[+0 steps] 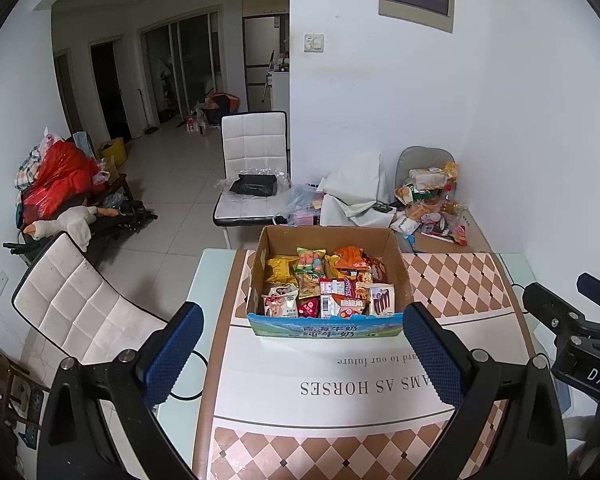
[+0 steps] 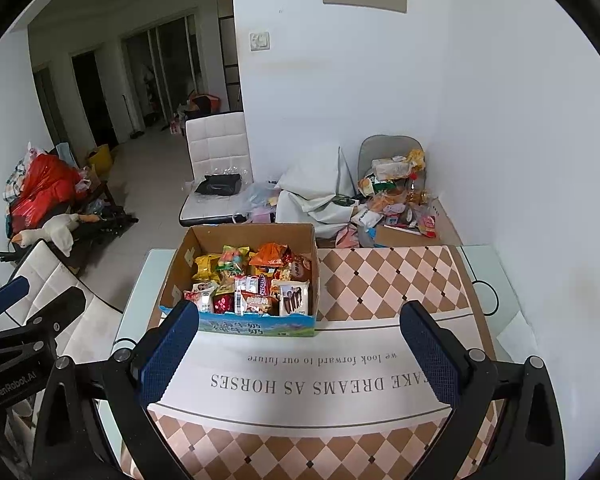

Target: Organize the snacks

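Your left gripper (image 1: 304,354) hangs above the table mat (image 1: 340,396) with its blue-padded fingers (image 1: 172,354) spread wide and nothing between them, and the cardboard box (image 1: 326,326) of snacks sits straight ahead of it, just beyond the fingertips. Your right gripper (image 2: 300,354) is likewise spread apart and empty over the mat; from there the box lies ahead and to the left, its printed front edge just beyond the left fingertip. The box is open-topped and packed with snack packets (image 1: 324,284) (yellow and orange bags toward the far side, a white pack showing dark chocolate sticks (image 2: 294,298) in the near right corner). Past the box and to the right of both grippers, a loose pile of more packets (image 2: 396,196) sits on a lower surface against the wall, well apart from the box. A white padded chair (image 1: 256,168) stands further ahead, to the left of that pile, and another (image 1: 84,312) is close on the left gripper's left.
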A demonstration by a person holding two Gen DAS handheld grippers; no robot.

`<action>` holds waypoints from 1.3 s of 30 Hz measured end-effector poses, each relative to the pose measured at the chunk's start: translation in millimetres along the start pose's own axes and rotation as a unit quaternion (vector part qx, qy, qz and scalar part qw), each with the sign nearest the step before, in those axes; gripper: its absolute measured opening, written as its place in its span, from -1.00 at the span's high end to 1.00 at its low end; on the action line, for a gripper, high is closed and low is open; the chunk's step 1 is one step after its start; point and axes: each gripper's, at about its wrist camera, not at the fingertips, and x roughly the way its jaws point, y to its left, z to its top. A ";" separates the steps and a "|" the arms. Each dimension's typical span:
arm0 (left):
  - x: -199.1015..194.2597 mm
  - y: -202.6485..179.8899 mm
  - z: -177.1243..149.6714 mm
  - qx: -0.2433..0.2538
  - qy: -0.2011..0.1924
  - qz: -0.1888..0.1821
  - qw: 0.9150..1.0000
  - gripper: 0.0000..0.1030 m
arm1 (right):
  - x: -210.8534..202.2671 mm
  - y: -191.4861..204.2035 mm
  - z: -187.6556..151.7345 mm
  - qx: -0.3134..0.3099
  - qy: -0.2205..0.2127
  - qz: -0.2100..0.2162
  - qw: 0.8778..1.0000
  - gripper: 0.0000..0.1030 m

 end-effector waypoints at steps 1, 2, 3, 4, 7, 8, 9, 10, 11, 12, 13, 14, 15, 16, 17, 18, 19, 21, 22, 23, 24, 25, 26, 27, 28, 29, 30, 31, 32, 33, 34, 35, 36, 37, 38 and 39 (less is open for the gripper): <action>0.2 0.0 0.1 0.000 0.000 0.000 1.000 -0.98 | -1.4 -0.4 0.5 0.000 -0.001 0.001 1.000 -0.99; -0.9 0.7 0.0 -0.001 0.000 -0.001 1.000 -0.98 | -1.3 -0.9 0.4 0.000 -0.002 0.000 1.000 -0.99; 0.1 0.4 0.3 -0.003 -0.001 -0.001 1.000 -0.98 | -2.5 -0.6 0.7 0.000 -0.003 0.001 1.000 -0.99; -0.3 0.8 0.3 -0.003 -0.002 -0.001 1.000 -0.98 | -3.2 -0.7 1.0 0.000 -0.003 0.002 1.000 -0.99; 0.6 1.1 0.4 0.000 -0.001 -0.002 1.000 -0.98 | -3.6 -0.9 1.0 0.000 -0.003 0.002 1.000 -0.99; -0.8 1.3 0.2 0.000 -0.002 -0.002 1.000 -0.98 | -3.4 -1.3 0.9 0.000 -0.003 0.002 1.000 -0.99; 0.2 1.1 0.5 0.000 -0.002 -0.001 1.000 -0.98 | -3.7 -0.9 0.8 0.000 -0.002 0.002 1.000 -0.99; 0.4 1.0 0.4 -0.001 -0.001 -0.001 1.000 -0.98 | -3.2 -1.5 0.8 0.000 -0.002 0.003 1.000 -0.99; 0.6 -0.2 2.1 -0.001 -0.001 -0.003 1.000 -0.98 | -3.7 -1.5 0.6 0.000 -0.003 0.003 1.000 -0.99; 0.5 -0.1 2.2 0.000 -0.001 -0.002 1.000 -0.98 | -3.7 -1.4 0.6 -0.001 -0.003 0.001 1.000 -0.99; 0.6 -0.1 2.2 0.000 -0.001 -0.002 1.000 -0.98 | -4.5 -0.7 0.3 -0.001 -0.003 0.001 1.000 -0.99; -0.4 0.4 2.3 0.000 -0.001 -0.002 1.000 -0.98 | -4.5 -1.0 0.3 -0.001 -0.003 0.002 1.000 -0.99; 0.3 0.1 2.1 0.000 -0.001 -0.003 1.000 -0.98 | -4.5 -1.3 0.3 0.000 -0.004 0.001 1.000 -0.99; -0.1 0.2 2.2 -0.001 -0.001 -0.003 1.000 -0.98 | -4.2 -0.9 0.4 -0.001 -0.004 0.001 1.000 -0.99; 0.7 0.1 2.1 0.000 -0.001 -0.003 1.000 -0.98 | -4.5 -0.5 0.2 0.000 -0.004 0.001 1.000 -0.99; -0.7 0.4 2.3 0.000 -0.002 -0.003 1.000 -0.98 | -5.3 -0.2 0.2 -0.001 -0.004 0.002 1.000 -0.99; -0.3 0.5 2.2 0.000 -0.002 -0.003 1.000 -0.98 | -5.2 -0.1 0.2 -0.001 -0.004 0.001 1.000 -0.99; -0.3 -0.1 2.9 -0.003 -0.002 -0.004 1.000 -0.98 | -6.2 -0.4 0.1 -0.001 -0.005 0.001 1.000 -0.99; -0.4 -0.6 3.3 -0.003 -0.002 -0.004 1.000 -0.98 | -6.2 -0.5 0.1 -0.001 -0.005 0.001 1.000 -0.99; -0.5 -0.5 3.1 -0.003 -0.002 -0.004 1.000 -0.98 | -6.6 -0.4 0.3 0.000 -0.006 0.000 1.000 -0.99; -1.7 -0.4 3.3 -0.003 -0.003 -0.004 1.000 -0.98 | -7.5 -0.5 0.6 0.000 -0.007 -0.001 1.000 -0.99; -0.4 -0.5 3.2 -0.003 -0.002 -0.004 1.000 -0.98 | -7.4 -0.3 0.6 0.001 -0.008 -0.002 1.000 -0.99; -0.8 -0.5 3.5 -0.003 -0.002 -0.004 1.000 -0.98 | -8.2 -0.7 0.5 0.002 -0.008 -0.001 1.000 -0.99; -0.6 -0.5 3.0 -0.004 -0.001 -0.004 1.000 -0.98 | -9.1 -0.6 0.5 0.003 -0.008 -0.002 1.000 -0.99; -1.2 -0.5 2.9 -0.004 -0.001 -0.004 1.000 -0.98 | -9.0 -0.8 0.3 0.002 -0.008 -0.002 1.000 -0.99; -1.2 -2.1 3.6 -0.002 -0.001 -0.005 1.000 -0.98 | -9.0 -1.0 0.5 0.003 -0.008 -0.003 1.000 -0.99; -2.4 -2.9 4.5 -0.002 -0.001 -0.005 1.000 -0.98 | -8.8 -1.2 0.6 0.005 -0.008 -0.002 1.000 -0.99; -2.4 -3.4 4.6 -0.002 -0.001 -0.005 1.000 -0.98 | -9.3 -1.2 0.6 0.003 -0.008 -0.003 1.000 -0.99; -2.5 -3.4 4.4 -0.002 -0.001 -0.005 1.000 -0.98 | -9.1 -1.0 0.6 0.003 -0.009 -0.003 1.000 -0.99; -2.8 -3.5 4.4 -0.003 -0.001 -0.005 1.000 -0.98 | -8.9 -1.2 0.7 0.004 -0.008 -0.003 1.000 -0.99; -3.2 -3.7 4.5 -0.003 -0.001 -0.005 1.000 -0.98 | -9.9 -1.5 0.9 0.005 -0.008 -0.003 1.000 -0.99; -2.5 -3.5 4.1 -0.003 -0.001 -0.005 1.000 -0.98 | -9.7 -1.4 0.9 0.004 -0.008 -0.003 1.000 -0.99; -2.8 -3.5 4.2 -0.003 -0.002 -0.005 1.000 -0.98 | -9.6 -1.1 0.9 0.003 -0.008 -0.004 1.000 -0.99; -2.4 -3.4 4.1 -0.003 -0.002 -0.004 1.000 -0.98 | -9.8 -1.8 0.8 0.004 -0.008 -0.003 1.000 -0.99; -2.2 -3.2 4.0 -0.002 -0.001 -0.005 1.000 -0.98 | -9.7 -1.5 1.0 0.004 -0.008 -0.003 1.000 -0.99; -2.5 -3.1 4.0 -0.003 -0.001 -0.005 1.000 -0.98 | -9.6 -1.6 0.9 0.004 -0.009 -0.004 1.000 -0.99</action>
